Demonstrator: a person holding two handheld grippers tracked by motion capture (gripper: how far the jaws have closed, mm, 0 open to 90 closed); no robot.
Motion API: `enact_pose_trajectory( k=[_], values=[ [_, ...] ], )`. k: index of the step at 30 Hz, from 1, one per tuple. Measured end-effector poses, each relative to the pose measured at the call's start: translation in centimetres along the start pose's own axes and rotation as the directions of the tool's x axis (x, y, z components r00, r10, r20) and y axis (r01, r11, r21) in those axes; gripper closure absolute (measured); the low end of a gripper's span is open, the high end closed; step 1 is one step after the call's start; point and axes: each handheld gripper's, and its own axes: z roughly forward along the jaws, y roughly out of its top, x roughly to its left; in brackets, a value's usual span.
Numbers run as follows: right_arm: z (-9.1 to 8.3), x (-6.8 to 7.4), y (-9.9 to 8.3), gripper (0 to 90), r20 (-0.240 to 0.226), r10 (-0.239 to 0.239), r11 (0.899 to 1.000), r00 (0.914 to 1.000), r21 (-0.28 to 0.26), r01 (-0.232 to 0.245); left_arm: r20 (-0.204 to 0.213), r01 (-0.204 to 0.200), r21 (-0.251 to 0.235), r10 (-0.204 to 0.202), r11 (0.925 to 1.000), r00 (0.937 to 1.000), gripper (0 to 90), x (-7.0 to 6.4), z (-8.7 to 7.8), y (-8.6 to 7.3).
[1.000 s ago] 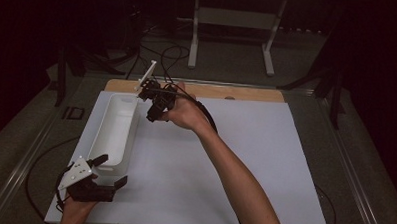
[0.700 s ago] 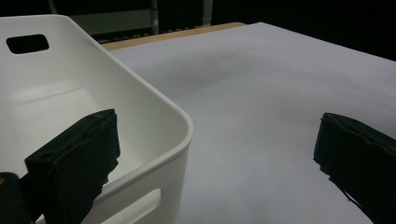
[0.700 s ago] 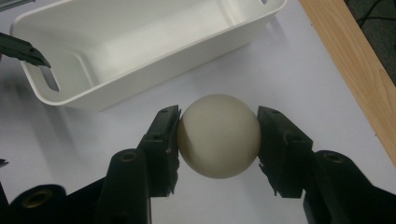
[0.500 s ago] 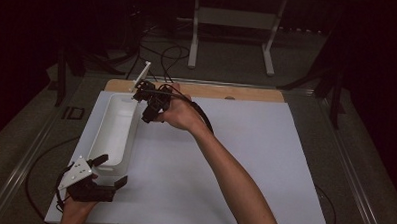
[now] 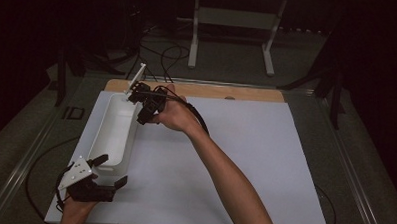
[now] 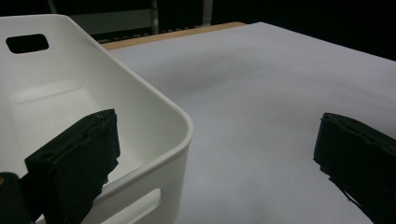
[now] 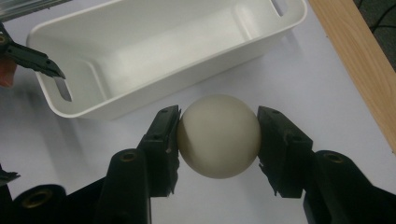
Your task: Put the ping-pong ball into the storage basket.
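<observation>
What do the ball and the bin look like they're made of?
Ball: probably hard plastic or resin, cream, smooth with a dull sheen; it keeps its round shape between the right gripper jaws. Bin: likely moulded white plastic, semi-gloss, judging by its thin walls, rounded rim and cut-out handles.

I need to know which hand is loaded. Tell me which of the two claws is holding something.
The right claw, at the far end of the white bin: its jaws clamp a cream ball. The left claw is open, straddling the bin's near corner.
</observation>
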Motion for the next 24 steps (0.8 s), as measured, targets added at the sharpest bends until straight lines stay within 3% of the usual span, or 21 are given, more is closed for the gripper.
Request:
enact_pose_trajectory(
  k=[24],
  values=[
    [0.76,0.62,0.72,50.4,-0.012,-0.002,1.0,0.9999,-0.012,0.002,0.001,0.001,0.0,-0.001,1.0,1.0,0.9,0.0,0.0,0.0]
  ],
)
